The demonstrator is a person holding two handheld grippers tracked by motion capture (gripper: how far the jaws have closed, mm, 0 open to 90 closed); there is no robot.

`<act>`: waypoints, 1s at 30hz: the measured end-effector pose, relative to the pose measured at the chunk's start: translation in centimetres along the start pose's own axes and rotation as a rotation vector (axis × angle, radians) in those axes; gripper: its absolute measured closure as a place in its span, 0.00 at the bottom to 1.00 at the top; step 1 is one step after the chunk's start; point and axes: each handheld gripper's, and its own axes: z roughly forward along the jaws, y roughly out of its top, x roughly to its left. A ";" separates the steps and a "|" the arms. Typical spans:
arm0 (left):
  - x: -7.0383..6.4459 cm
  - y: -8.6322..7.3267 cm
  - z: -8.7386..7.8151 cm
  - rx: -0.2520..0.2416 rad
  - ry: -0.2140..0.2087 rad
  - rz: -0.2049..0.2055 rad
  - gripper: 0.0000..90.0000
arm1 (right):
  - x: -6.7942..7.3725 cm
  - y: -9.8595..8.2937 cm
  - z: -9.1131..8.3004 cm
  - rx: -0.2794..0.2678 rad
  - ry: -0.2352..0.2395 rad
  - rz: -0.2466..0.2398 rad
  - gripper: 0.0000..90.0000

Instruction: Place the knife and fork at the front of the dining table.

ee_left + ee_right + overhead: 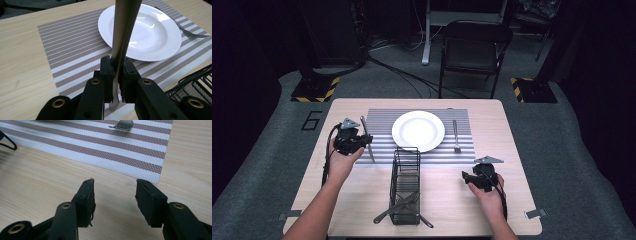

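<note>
Tongs on the left [117, 75] are clamped on a table knife [123, 37], gripping it low on its length so that a short end pokes out below the jaws and the long part rises past them. In the high view the left tongs [353, 136] hang over the left edge of the striped placemat [382, 125], with the knife [366, 138] slanting across that edge.

A white plate [418, 131] sits in the middle of the placemat, and a fork [456, 136] lies on the mat to its right, tines toward the person. Just in front of the plate stands a black wire caddy [405, 187] on the wooden table [512, 130], with dark utensils lying across its near end.

The right tongs [114, 195] are spread wide with nothing between them, hovering over bare table just short of the placemat's corner [150, 167]; the fork's tines [123, 125] lie beyond.
</note>
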 end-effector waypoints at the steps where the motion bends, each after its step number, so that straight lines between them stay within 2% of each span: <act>1: 0.0 0.0 0.0 -0.002 0.004 -0.002 0.91 | 0.0 0.0 0.0 0.001 0.000 0.000 0.54; 9: 0.2 0.1 0.3 -0.003 0.015 -0.030 0.91 | 0.1 0.0 0.0 0.001 0.000 0.003 0.54; 18: 0.4 0.5 0.6 0.019 0.068 -0.035 0.90 | 0.1 -0.1 0.1 0.005 0.002 0.005 0.54; 19: 0.6 0.6 0.7 0.025 0.077 -0.049 0.90 | 0.1 -0.1 0.1 0.006 0.001 0.004 0.54; 22: 0.8 0.7 0.9 0.030 0.075 -0.056 0.90 | 0.1 -0.1 0.2 0.005 0.002 0.002 0.54; 30: 1.1 1.1 2.5 0.005 0.113 -0.101 0.90 | -0.1 -0.1 0.2 0.004 0.003 0.008 0.54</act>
